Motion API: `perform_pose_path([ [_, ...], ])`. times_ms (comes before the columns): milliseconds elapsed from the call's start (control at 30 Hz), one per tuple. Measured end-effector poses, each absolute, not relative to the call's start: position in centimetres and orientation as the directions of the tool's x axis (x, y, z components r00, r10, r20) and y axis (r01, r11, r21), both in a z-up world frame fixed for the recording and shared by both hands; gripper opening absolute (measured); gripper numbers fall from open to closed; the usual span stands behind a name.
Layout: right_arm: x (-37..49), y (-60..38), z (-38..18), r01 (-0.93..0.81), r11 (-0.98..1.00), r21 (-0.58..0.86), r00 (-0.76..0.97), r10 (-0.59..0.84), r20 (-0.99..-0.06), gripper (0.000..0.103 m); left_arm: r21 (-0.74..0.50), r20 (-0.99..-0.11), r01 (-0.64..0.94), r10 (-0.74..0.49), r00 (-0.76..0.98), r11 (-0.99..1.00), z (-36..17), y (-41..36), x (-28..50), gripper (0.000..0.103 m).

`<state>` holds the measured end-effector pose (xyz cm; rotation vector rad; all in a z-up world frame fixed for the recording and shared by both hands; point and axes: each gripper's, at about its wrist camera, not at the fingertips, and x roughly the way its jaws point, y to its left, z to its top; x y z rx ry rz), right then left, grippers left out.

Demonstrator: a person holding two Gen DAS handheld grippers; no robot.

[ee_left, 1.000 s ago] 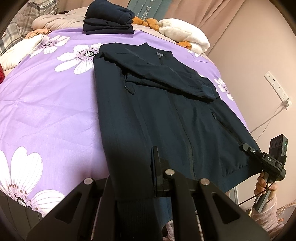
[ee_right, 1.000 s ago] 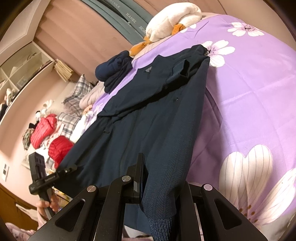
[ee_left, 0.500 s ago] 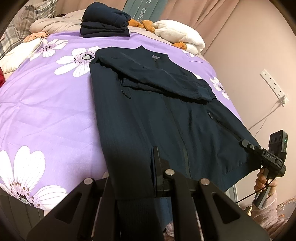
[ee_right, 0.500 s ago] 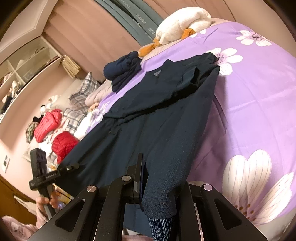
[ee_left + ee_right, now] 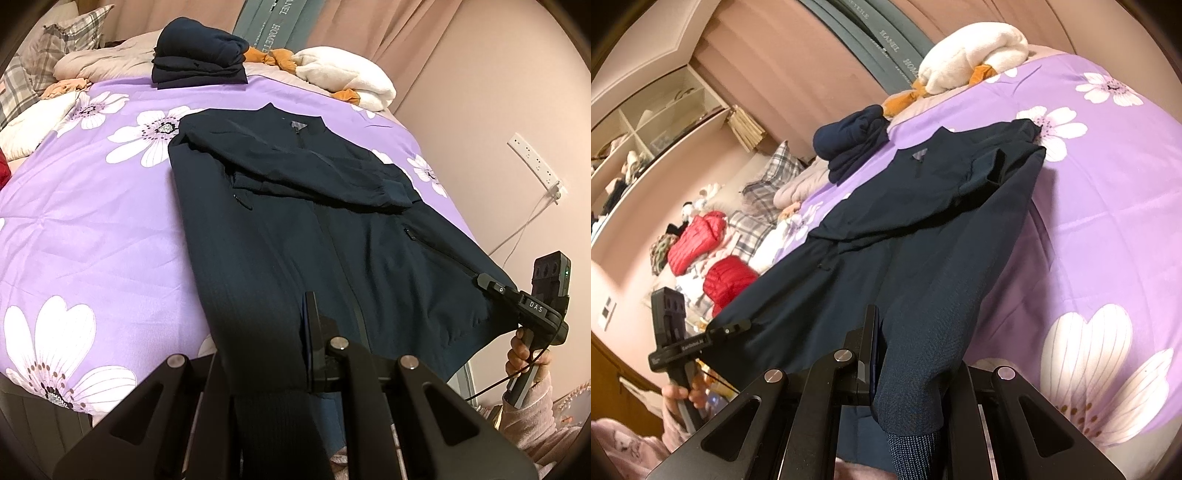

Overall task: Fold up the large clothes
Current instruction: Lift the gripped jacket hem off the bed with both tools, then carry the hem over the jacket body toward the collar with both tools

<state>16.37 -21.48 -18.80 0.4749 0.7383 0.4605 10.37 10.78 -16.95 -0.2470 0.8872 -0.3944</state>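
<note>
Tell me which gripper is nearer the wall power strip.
Right. The right gripper pinches the jacket hem at the bed corner beside the wall carrying the power strip. The left gripper pinches the opposite hem corner, farther from that wall.

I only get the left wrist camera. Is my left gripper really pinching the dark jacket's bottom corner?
Observer: Yes. Seen from the right wrist camera, the left gripper is shut on the jacket at its hem corner.
Operator: What's over on that side that I can't see?
Observer: Red puffer jackets lie heaped among plaid bedding.
Operator: And on the wall?
Observer: Open shelves with things on them.
</note>
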Motion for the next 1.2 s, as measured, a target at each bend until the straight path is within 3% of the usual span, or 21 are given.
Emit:
perform_pose_path([
  [1200, 16.9, -22.5, -16.1, -0.317, 0.761, 0.565, 0.682, 0.597, -0.421, 0.013, -0.382, -0.63, 0.269, -0.462, 0.624, 0.884, -14.0, 11.8, 12.3, 0.01],
])
